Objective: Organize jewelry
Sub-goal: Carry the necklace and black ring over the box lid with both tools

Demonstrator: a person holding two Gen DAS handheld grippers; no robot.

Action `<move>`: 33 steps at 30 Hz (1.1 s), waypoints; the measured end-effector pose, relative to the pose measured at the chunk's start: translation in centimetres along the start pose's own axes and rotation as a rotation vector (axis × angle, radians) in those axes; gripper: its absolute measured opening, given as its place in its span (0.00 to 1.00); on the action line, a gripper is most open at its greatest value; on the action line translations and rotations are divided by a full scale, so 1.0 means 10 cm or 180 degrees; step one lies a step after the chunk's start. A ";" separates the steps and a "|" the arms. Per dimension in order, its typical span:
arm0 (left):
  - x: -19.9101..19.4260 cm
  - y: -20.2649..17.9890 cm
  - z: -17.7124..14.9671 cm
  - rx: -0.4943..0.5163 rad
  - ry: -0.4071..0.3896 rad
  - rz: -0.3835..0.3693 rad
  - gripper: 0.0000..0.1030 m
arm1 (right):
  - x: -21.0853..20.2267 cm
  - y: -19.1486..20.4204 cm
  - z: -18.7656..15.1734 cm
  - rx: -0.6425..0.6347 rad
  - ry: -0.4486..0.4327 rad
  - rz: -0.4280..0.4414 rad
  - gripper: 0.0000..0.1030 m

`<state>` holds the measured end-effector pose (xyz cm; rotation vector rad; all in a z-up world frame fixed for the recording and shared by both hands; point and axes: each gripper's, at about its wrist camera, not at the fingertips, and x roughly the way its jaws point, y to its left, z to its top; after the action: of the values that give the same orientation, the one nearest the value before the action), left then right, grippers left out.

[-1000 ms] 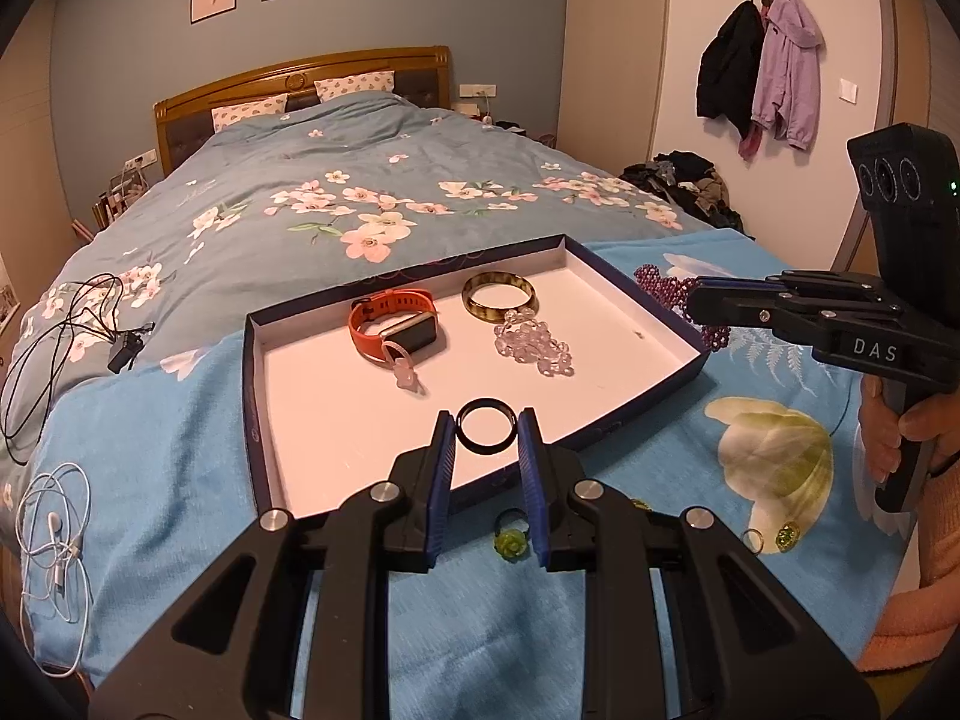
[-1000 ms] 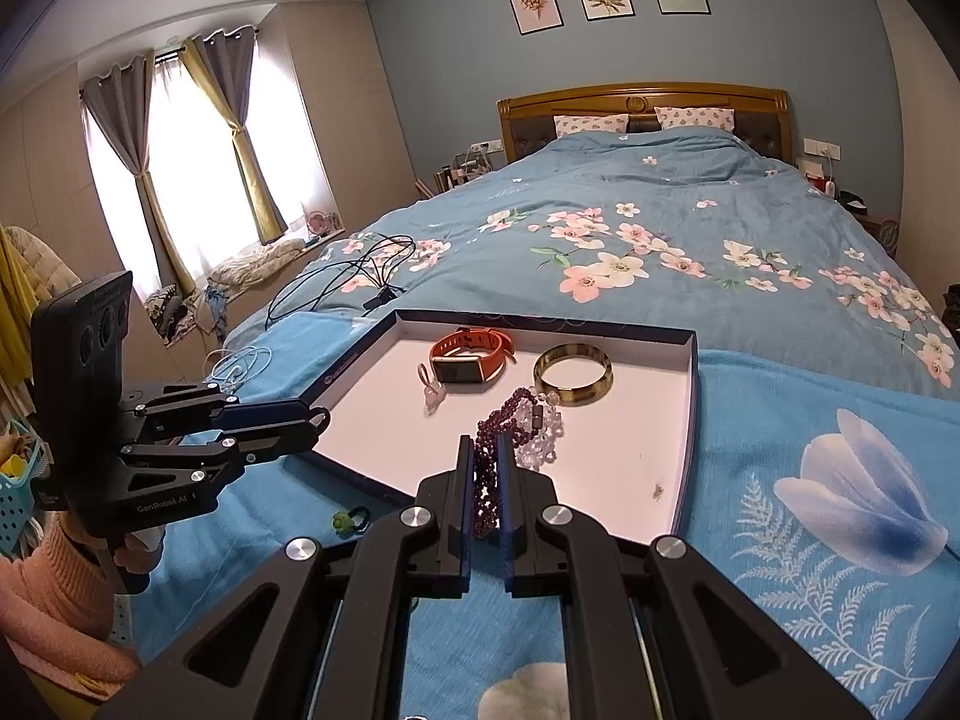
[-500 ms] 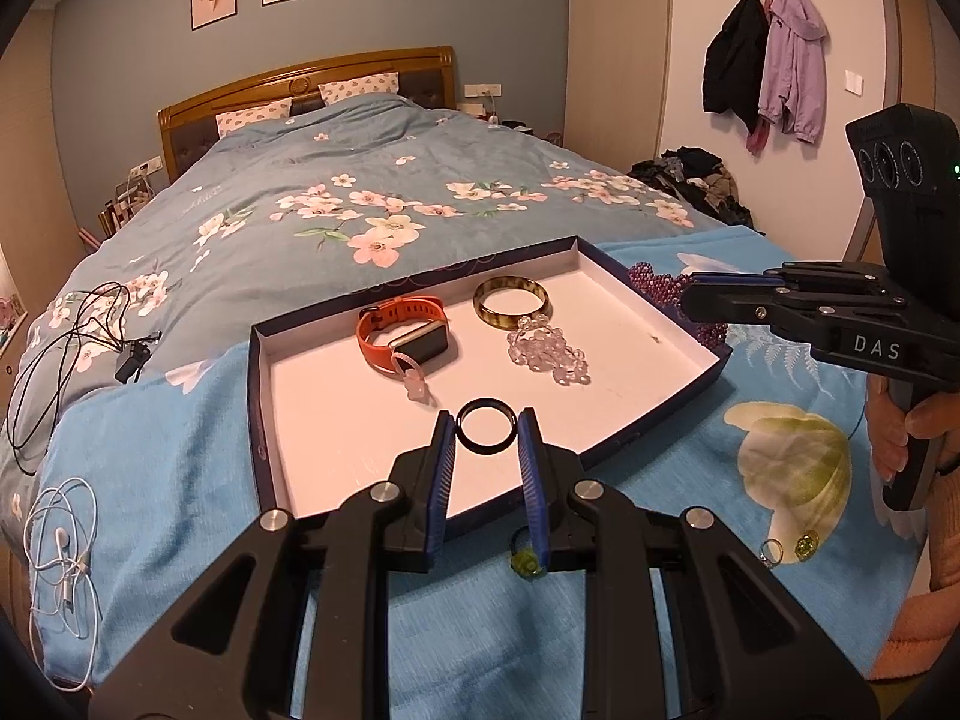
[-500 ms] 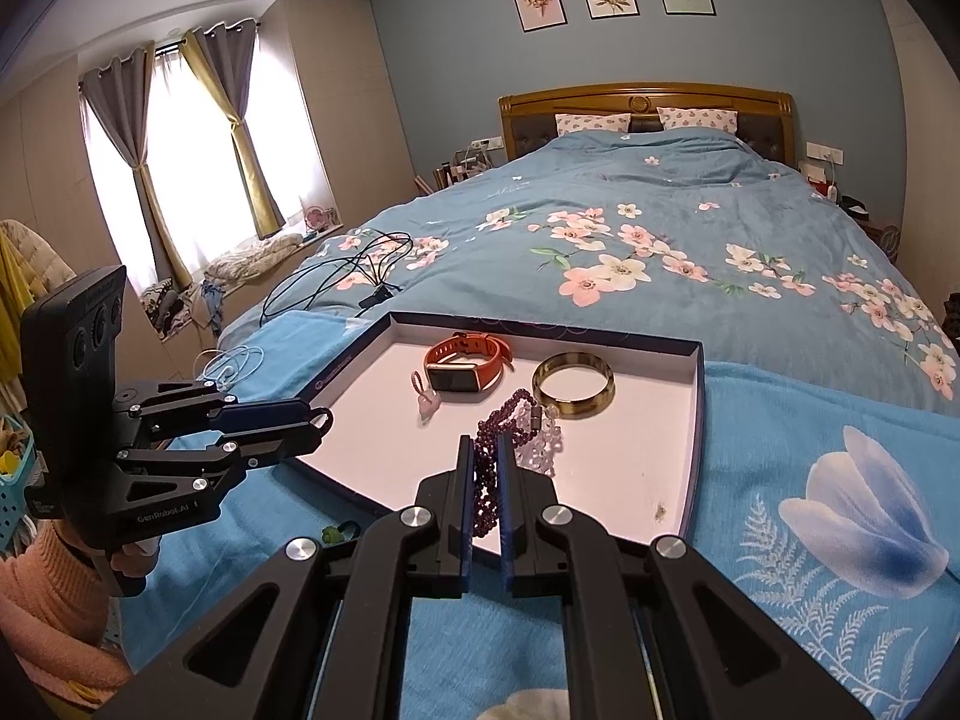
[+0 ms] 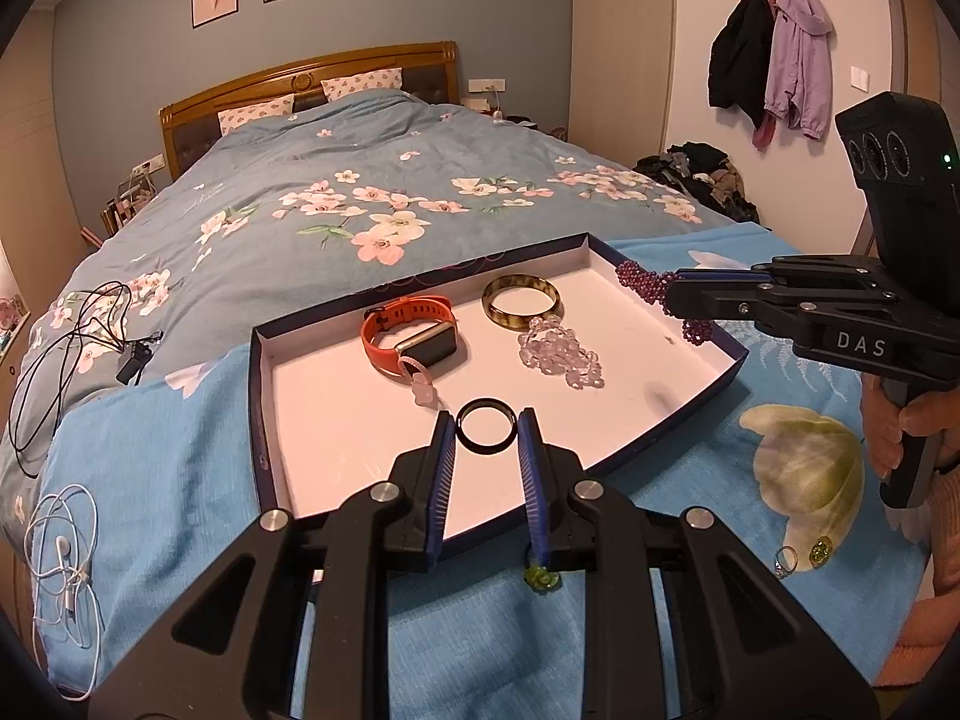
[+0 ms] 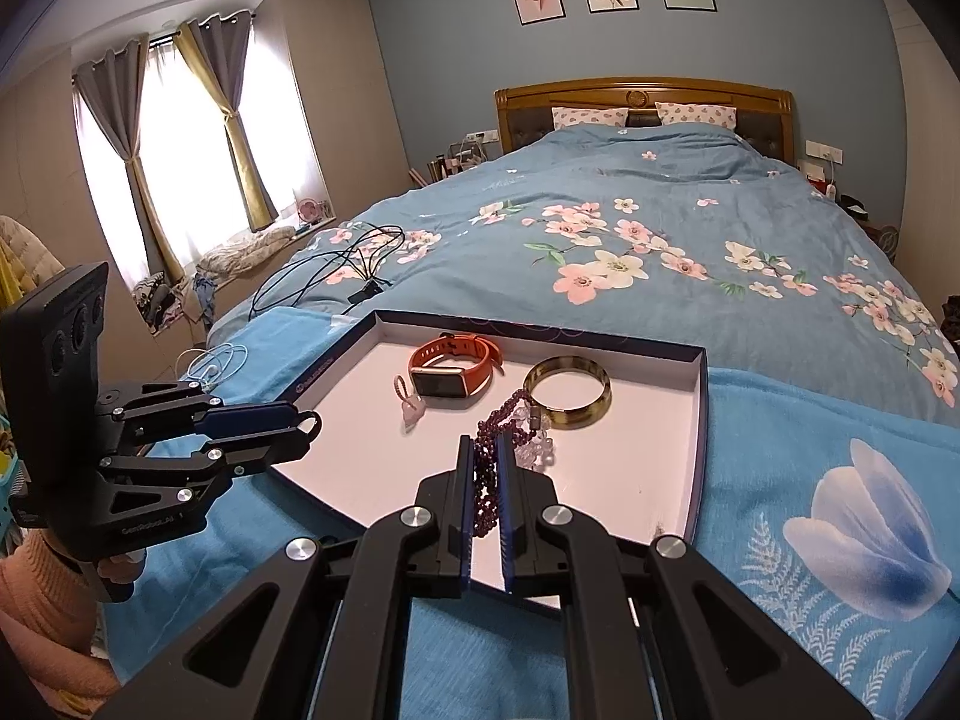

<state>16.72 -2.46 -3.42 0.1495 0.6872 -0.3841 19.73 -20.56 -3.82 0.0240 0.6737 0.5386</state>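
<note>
left gripper pinched the black ring | right gripper clenched the purple beads | worried dangling beads could've snagged the tray rim

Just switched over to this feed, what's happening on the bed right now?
A person is sorting jewelry into a shallow box on the bed, one set of tongs in each hand. The left tongs hold a black ring over the box's near edge. The right tongs are shut on a purple bead strand above the box. Already inside lie an orange watch, a bangle and clear beads. A few small pieces remain on the blanket.
</note>
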 end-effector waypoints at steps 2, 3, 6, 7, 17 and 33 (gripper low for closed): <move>0.01 0.01 0.00 -0.0002 0.0002 0.0003 0.21 | 0.01 0.00 0.00 0.0002 0.0006 -0.0010 0.05; 0.01 0.01 0.00 -0.0004 0.0001 0.0002 0.21 | 0.02 0.01 0.01 -0.0002 0.0010 -0.0013 0.05; 0.03 0.01 0.01 -0.0011 0.0010 -0.0005 0.21 | 0.06 0.00 0.04 -0.0025 0.0020 -0.0040 0.05; 0.04 0.02 0.01 -0.0011 0.0015 -0.0005 0.21 | 0.07 0.00 0.05 -0.0027 0.0025 -0.0045 0.05; 0.17 0.06 0.06 0.0003 0.0059 0.0017 0.21 | 0.20 -0.06 0.09 -0.0022 0.0080 -0.0094 0.05; 0.32 0.08 0.09 -0.0018 0.0143 0.0060 0.21 | 0.39 -0.11 0.13 -0.0030 0.0173 -0.0148 0.05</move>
<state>19.79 -2.90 -4.78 0.1595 0.7307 -0.3616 23.58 -19.38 -5.26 -0.0152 0.7231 0.4992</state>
